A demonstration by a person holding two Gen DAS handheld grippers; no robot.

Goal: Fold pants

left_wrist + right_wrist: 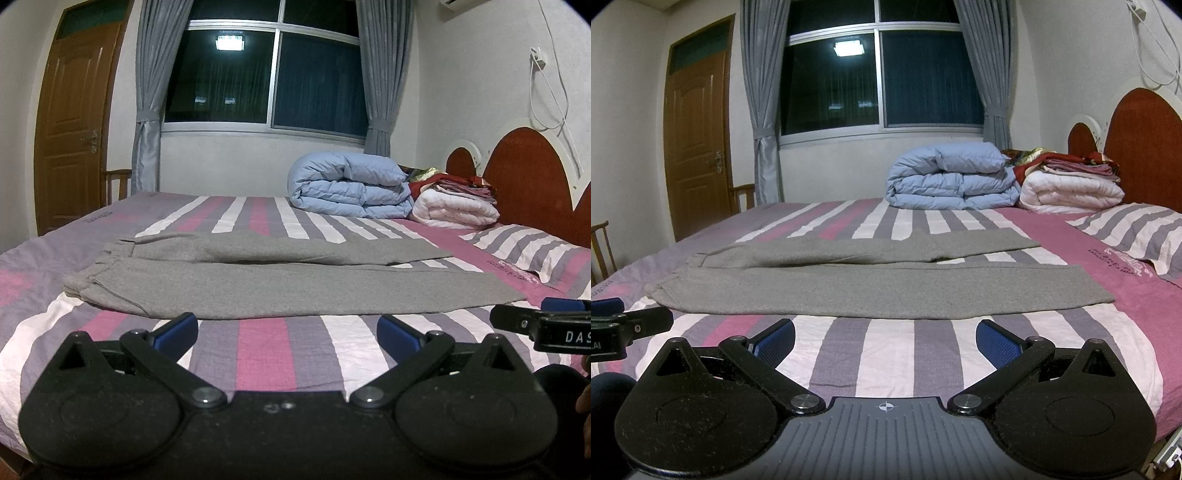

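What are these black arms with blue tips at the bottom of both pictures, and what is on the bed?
They are two hand-held grippers, each with a camera looking along its fingers. One picture is from the left gripper, the other from the right gripper. Both are open and hold nothing. Each also shows at the edge of the other's picture. On the striped bed lie grey pants, spread flat, waistband at the left. Behind them are a folded blue quilt, a white quilt and a pillow.

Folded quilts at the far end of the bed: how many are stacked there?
2 clearly: a blue quilt toward the window, and a white quilt beside it by the headboard, under a pile of reddish cloth that may hide more.
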